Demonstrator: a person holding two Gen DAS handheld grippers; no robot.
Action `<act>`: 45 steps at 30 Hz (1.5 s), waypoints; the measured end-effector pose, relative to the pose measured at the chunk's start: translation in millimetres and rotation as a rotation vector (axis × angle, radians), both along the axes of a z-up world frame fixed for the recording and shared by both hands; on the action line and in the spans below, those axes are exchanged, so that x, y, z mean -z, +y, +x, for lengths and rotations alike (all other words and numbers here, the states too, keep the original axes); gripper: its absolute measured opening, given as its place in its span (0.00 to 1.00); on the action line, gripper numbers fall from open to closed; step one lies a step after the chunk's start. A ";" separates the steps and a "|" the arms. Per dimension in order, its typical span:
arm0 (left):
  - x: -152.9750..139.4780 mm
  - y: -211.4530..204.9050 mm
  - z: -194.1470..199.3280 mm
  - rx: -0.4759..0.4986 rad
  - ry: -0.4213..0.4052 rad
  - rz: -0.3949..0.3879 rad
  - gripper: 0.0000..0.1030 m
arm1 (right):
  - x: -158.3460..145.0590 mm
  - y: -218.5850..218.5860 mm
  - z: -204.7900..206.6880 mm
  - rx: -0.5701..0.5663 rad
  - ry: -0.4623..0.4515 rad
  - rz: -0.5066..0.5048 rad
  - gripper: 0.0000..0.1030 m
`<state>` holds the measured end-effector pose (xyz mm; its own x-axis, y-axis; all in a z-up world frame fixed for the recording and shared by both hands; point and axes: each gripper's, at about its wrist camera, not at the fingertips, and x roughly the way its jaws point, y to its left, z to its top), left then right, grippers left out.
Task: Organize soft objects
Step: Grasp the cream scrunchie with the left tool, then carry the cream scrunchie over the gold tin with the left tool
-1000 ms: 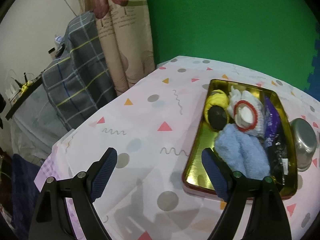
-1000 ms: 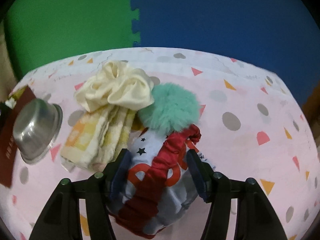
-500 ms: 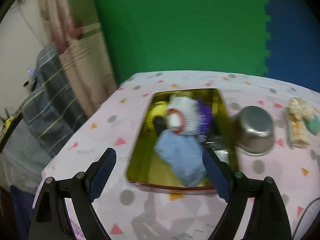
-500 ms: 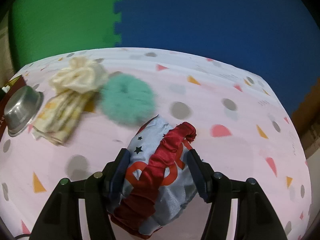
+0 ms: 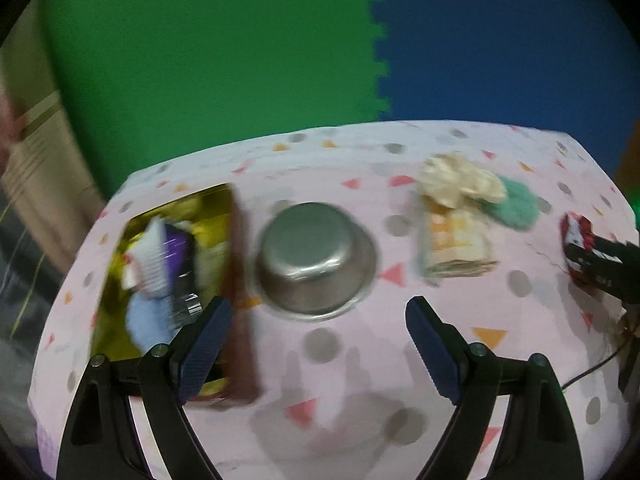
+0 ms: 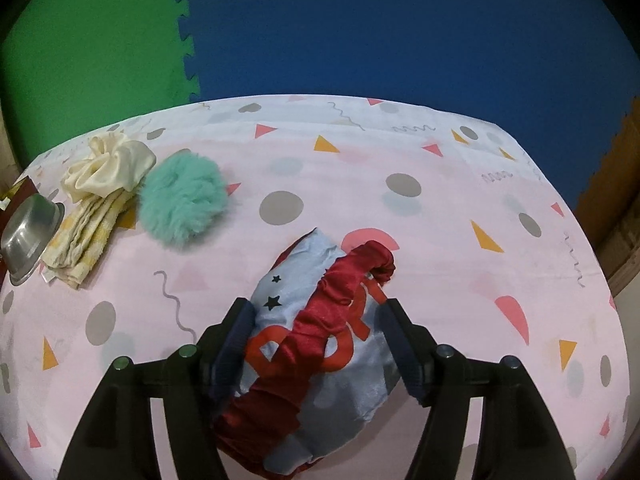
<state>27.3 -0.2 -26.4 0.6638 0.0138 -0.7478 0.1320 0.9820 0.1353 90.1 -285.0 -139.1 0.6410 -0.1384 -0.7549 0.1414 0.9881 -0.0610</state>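
Note:
My right gripper (image 6: 316, 340) is shut on a light blue and red satin pouch (image 6: 320, 344) and holds it over the table; it shows at the far right of the left wrist view (image 5: 578, 252). A teal fluffy scrunchie (image 6: 182, 196), a cream scrunchie (image 6: 108, 164) and a folded yellow cloth (image 6: 80, 236) lie to the left. My left gripper (image 5: 318, 344) is open and empty above the table, in front of an upturned steel bowl (image 5: 316, 248). The gold tray (image 5: 108, 304) at left holds a blue cloth (image 5: 148, 316) and other soft items.
The table has a pink patterned cloth (image 6: 400, 208). Green and blue foam mats (image 5: 360, 40) form the back wall. The steel bowl also shows at the left edge of the right wrist view (image 6: 28, 236). A curtain (image 5: 32, 152) hangs at the far left.
My left gripper has swung right, from facing the tray to facing the steel bowl. My right gripper has carried the pouch right and away from the scrunchies and cloth.

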 end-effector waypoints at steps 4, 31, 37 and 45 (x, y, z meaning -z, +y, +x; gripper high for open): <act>1.5 -26.3 17.3 0.068 0.019 -0.036 0.84 | 0.0 0.5 0.8 -0.001 0.002 -0.009 0.67; 43.2 -114.5 143.6 0.139 0.181 -0.153 0.60 | 1.1 0.2 1.1 0.001 0.004 -0.002 0.68; 44.9 -107.5 139.8 0.158 0.217 -0.216 0.16 | 1.4 1.4 1.0 0.001 0.004 -0.003 0.69; 27.3 -97.7 120.5 0.175 0.200 -0.235 0.11 | 1.4 0.8 1.2 0.001 0.004 -0.004 0.69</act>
